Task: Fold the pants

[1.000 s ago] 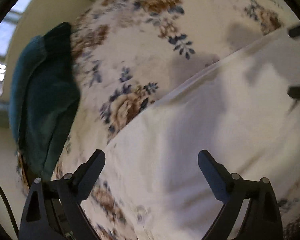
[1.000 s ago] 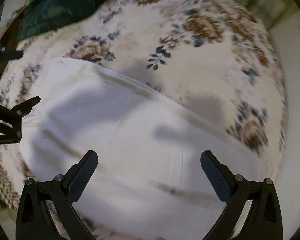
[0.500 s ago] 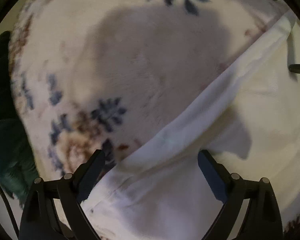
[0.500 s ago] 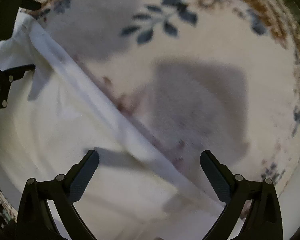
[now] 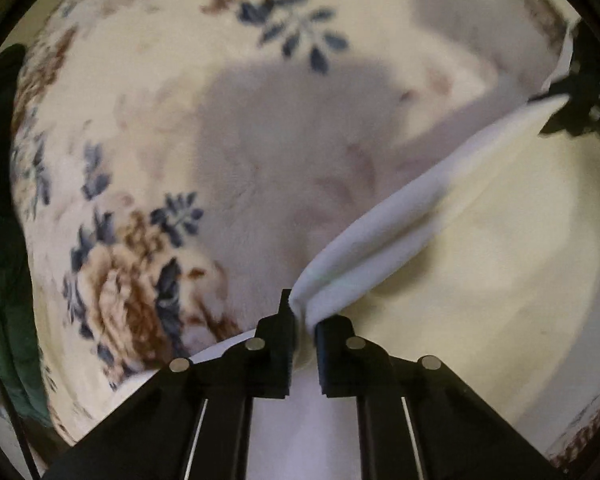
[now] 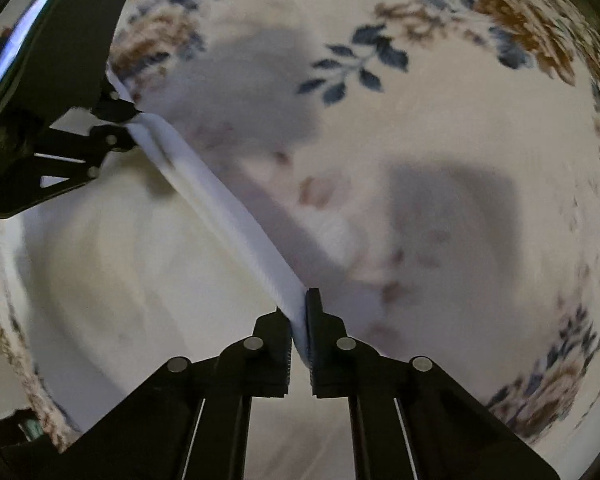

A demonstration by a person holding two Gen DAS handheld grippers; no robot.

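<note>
The white pants (image 5: pixel 480 248) lie flat on the floral bedspread (image 5: pixel 148 128), their near edge pinched at both ends by the left tool (image 5: pixel 303 316) and right tool (image 6: pixel 300 320), so lift both evenly, keeping that edge taut.

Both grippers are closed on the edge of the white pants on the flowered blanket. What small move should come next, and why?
Probably lift both grippers together and carry the edge across. The left gripper and the right gripper each have their jaws shut on the same raised edge of the white fabric pants, which runs taut between them above the cream floral blanket, so the fold can likely begin.
</note>
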